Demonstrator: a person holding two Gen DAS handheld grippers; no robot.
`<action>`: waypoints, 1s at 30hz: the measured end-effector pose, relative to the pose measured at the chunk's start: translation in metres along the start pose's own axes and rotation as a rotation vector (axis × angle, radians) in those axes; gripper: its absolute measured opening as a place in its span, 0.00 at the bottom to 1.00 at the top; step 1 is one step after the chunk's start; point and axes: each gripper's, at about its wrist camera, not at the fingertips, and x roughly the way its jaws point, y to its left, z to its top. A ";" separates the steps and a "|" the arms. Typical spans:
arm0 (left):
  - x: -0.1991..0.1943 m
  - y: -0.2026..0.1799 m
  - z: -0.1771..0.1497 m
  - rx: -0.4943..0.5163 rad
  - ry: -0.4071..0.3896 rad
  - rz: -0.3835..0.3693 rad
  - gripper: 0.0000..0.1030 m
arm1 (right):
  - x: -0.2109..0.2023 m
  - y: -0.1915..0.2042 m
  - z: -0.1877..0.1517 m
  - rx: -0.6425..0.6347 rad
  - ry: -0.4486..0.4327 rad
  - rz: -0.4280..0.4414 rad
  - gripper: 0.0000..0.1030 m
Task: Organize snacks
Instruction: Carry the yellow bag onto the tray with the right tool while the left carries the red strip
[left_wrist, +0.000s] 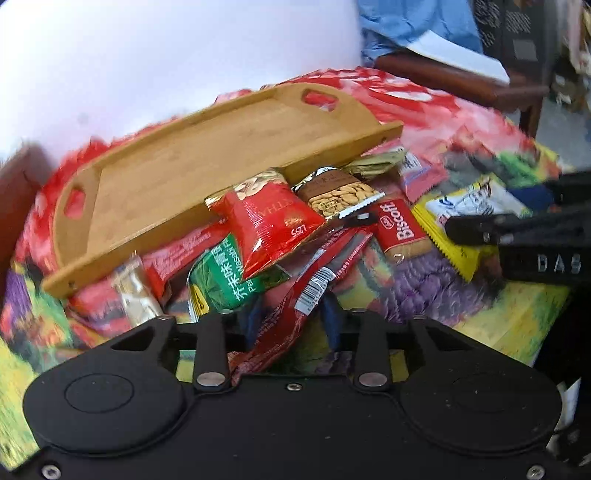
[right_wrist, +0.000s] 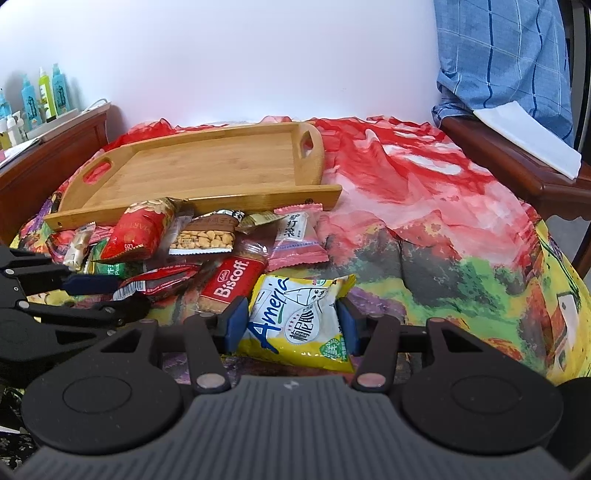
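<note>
A pile of snack packets lies on a colourful cloth in front of an empty wooden tray (left_wrist: 221, 155) (right_wrist: 207, 166). My left gripper (left_wrist: 293, 317) (right_wrist: 110, 297) is shut on a long red snack stick with a barcode (left_wrist: 314, 288) (right_wrist: 159, 280), which runs between its blue pads. My right gripper (right_wrist: 291, 325) is shut on a yellow and white packet (right_wrist: 299, 317) (left_wrist: 461, 206), one pad on each side; its black fingers (left_wrist: 476, 229) show at the right of the left wrist view. Beside them lie a red peanut bag (left_wrist: 266, 221) (right_wrist: 140, 232), a Biscoff pack (left_wrist: 400, 232) (right_wrist: 232, 280) and a green packet (left_wrist: 225, 280).
A brown nut packet (right_wrist: 203, 236) and a pink packet (right_wrist: 295, 240) rest near the tray's front wall. The cloth (right_wrist: 443, 240) lies bare to the right. A wooden chair (right_wrist: 517, 173) with white paper stands at the right; a cabinet with bottles (right_wrist: 44, 96) at the left.
</note>
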 end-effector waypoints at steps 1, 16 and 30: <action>-0.003 0.002 0.001 -0.021 0.005 -0.012 0.24 | -0.001 0.000 0.001 0.001 -0.002 0.002 0.53; -0.062 0.015 0.021 -0.186 -0.092 -0.114 0.17 | -0.023 -0.003 0.023 0.041 -0.075 0.022 0.52; -0.055 0.093 0.083 -0.379 -0.116 0.004 0.17 | 0.000 -0.010 0.096 0.063 -0.108 0.137 0.52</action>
